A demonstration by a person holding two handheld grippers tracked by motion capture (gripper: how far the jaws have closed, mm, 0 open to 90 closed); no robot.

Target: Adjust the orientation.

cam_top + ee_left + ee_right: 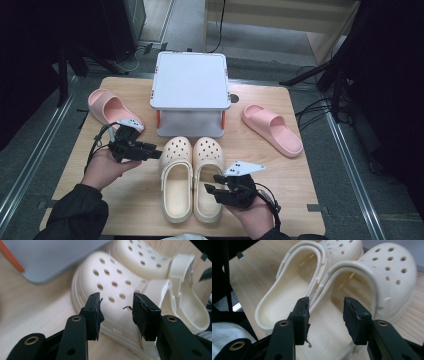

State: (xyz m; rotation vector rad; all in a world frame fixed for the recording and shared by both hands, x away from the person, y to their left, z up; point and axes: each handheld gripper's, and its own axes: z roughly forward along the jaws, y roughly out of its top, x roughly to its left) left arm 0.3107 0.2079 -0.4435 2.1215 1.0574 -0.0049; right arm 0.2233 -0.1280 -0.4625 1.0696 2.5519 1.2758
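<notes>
The left gripper [152, 151] hovers beside the toe of the left clog [176, 175], jaws apart and empty; the right gripper [212, 184] is near the heel of the right clog [207, 172], jaws likewise apart and empty. Both cream clogs lie side by side, touching, on the wooden table [135, 200] in front of a grey stand [190, 80].

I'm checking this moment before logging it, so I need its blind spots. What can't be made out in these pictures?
- Inside the white stand: high view, its own top hides the shelf beneath.
- Stand in the left gripper view: blurred and cut by the top edge.
- Left pink slide's heel: high view, the left tongs cover it.
- Right cream clog's heel: right gripper view, behind the right tongs.
</notes>
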